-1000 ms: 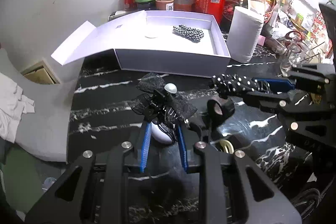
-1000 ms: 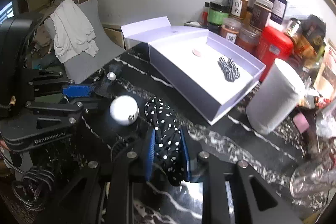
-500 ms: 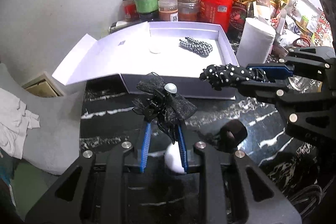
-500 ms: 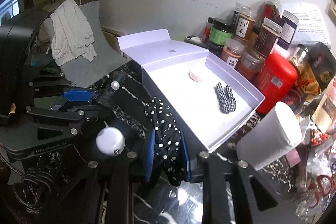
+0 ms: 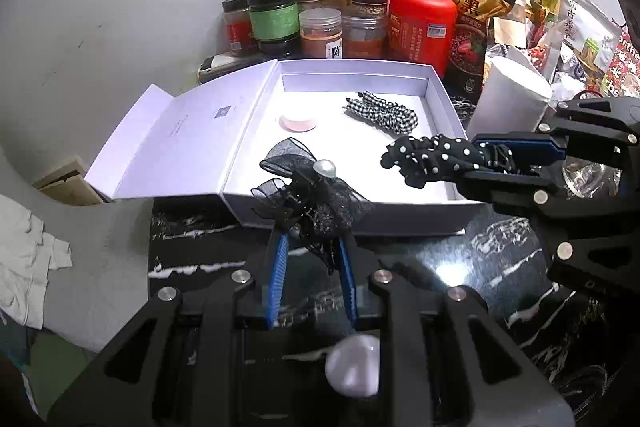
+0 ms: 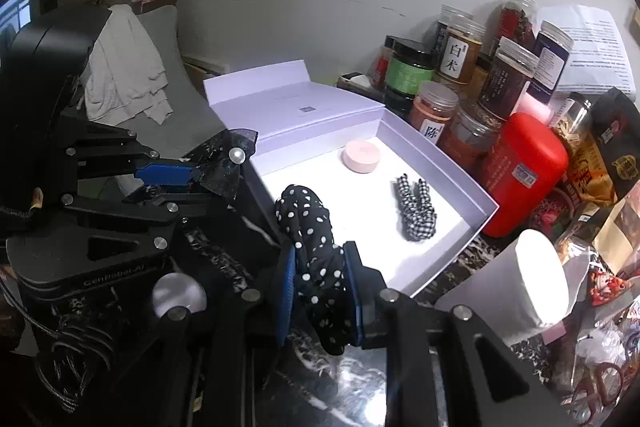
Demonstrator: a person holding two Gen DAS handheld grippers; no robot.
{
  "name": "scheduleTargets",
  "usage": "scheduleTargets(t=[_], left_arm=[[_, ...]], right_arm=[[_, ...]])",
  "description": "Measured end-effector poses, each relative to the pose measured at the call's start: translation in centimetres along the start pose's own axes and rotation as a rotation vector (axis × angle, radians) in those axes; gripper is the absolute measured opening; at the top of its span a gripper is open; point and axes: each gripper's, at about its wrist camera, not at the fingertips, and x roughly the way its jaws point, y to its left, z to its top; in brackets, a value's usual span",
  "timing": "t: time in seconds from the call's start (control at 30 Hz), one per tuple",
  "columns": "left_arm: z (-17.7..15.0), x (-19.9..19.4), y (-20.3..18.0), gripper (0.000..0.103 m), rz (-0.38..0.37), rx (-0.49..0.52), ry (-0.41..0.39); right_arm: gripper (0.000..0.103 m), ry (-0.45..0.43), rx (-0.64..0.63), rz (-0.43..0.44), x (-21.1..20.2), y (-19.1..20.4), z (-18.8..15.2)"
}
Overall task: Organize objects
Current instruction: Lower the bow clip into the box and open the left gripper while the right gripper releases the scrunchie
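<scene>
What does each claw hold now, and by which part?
Left claw: black lace bow hair clip, gripped at its lower end. Right claw: polka-dot scrunchie, pinched near its lower part.

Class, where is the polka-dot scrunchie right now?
The polka-dot scrunchie is clamped in the right gripper, over the white box's near edge, near the checked scrunchie.

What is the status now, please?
Left gripper shut on lace bow; right gripper shut on dotted scrunchie. Both at open box. Nothing in the way.

Both tools (image 5: 310,247) (image 6: 320,267) clamped, seemingly angled downward.
</scene>
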Motion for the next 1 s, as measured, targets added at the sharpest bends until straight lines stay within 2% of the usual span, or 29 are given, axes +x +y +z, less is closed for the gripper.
scheduleTargets(t=[0.63, 1.0], left_arm=[[4.6, 6.3, 0.6, 0.023, -0.052, 0.039, 0.041], [8.0, 8.3, 1.0, 0.023, -0.036, 0.012, 0.006]], right_arm=[[0.023, 0.024, 0.055, -0.034, 4.1, -4.5, 2.7], [0.023, 0.015, 0.109, -0.058, 6.2, -7.3, 5.1]])
